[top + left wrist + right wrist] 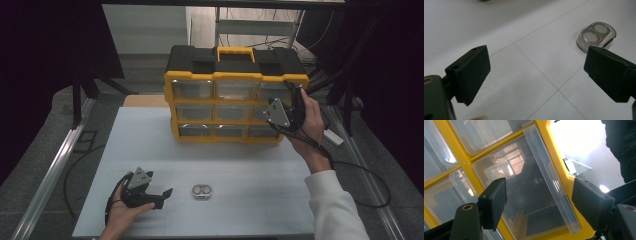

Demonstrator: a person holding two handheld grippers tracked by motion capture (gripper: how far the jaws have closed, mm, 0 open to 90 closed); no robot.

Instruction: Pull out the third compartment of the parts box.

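Drawers of the yellow organizer (235, 100) fill our right gripper's (539, 205) sight: its jaws gape wide around the clear drawer (529, 187) at the cabinet's 3 o'clock edge, gripping nothing. Our left gripper (536, 75) rests low on the tabletop (250, 170), jaws wide and empty, with the small clear case (596, 36) at its 1 o'clock.

Your right forearm wears a white sleeve (334, 202) at about five o'clock in the high view. Both your grippers are black: the left gripper (161, 196) at seven o'clock and the right gripper (280, 116) at two o'clock each carry a grey three-cornered plate with small screws. A black cable (367, 175) trails from the right one. Up close, the left gripper's jaws are matte black blocks with small holes, beside a brass-coloured screw (427, 80).
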